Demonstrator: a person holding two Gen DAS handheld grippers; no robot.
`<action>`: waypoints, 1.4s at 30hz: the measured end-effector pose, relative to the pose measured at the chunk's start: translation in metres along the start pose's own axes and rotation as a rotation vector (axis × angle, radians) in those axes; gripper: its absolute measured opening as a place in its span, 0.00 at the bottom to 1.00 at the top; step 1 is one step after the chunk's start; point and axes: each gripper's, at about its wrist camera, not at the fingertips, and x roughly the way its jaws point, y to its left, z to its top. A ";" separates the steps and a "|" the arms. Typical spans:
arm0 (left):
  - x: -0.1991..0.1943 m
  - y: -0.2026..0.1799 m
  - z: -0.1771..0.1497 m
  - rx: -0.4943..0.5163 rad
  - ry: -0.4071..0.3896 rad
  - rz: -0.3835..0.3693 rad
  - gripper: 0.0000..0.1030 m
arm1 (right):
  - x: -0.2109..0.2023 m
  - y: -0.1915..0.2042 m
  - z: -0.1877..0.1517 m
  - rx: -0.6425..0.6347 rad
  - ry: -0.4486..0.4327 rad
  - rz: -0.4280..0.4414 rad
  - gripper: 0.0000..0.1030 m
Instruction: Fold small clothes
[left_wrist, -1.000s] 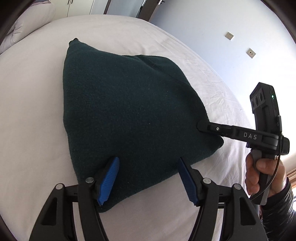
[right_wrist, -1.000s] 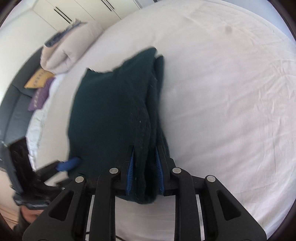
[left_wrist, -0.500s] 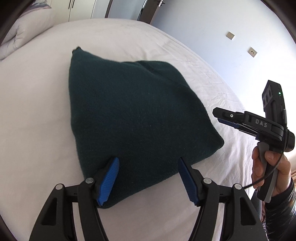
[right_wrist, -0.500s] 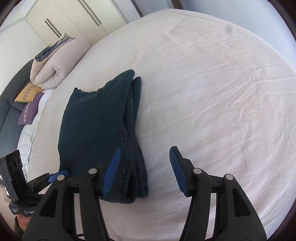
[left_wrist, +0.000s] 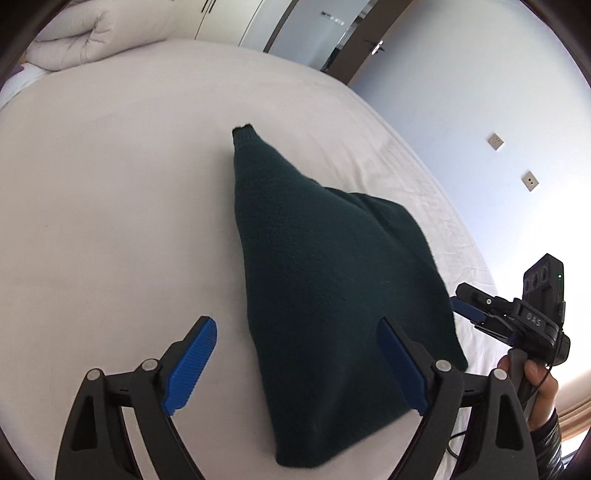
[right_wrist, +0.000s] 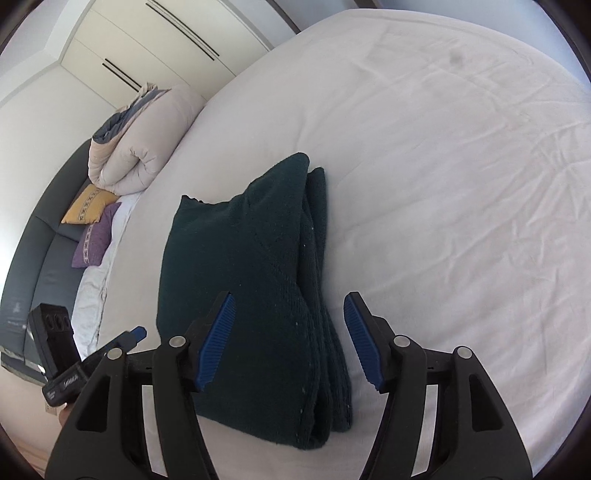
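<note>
A dark green knit garment (left_wrist: 325, 295) lies folded on the white bed sheet (left_wrist: 110, 221); in the right wrist view its stacked folded edge (right_wrist: 317, 332) faces me. My left gripper (left_wrist: 297, 365) hovers over the garment's near corner with its jaws opening. The left pad is over bare sheet and neither pad presses the cloth. My right gripper (right_wrist: 290, 343) straddles the thick folded edge from above, jaws opening, with gaps on both sides. The right gripper (left_wrist: 463, 302) also shows beside the garment's right corner, held by a hand (left_wrist: 535, 376).
A rolled beige duvet (right_wrist: 136, 147) sits at the head of the bed, with a yellow cushion (right_wrist: 88, 208) and a purple cushion (right_wrist: 96, 240) on a dark sofa beside it. Wardrobe doors (right_wrist: 147, 48) stand behind. Wrinkled bare sheet (right_wrist: 461, 184) spreads right of the garment.
My right gripper let go of the folded edge, opened and lifted back. My left gripper spread wider and drew back to the left, so the garment now sits farther off and to the right.
</note>
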 end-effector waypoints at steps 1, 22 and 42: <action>0.007 0.000 0.003 0.000 0.016 0.000 0.87 | 0.006 -0.002 0.002 0.016 0.016 0.024 0.58; 0.045 -0.019 0.011 0.022 0.124 0.077 0.42 | 0.081 0.055 0.015 -0.219 0.106 -0.212 0.20; -0.139 0.024 -0.151 0.036 0.073 0.108 0.41 | -0.009 0.168 -0.175 -0.310 0.110 0.016 0.19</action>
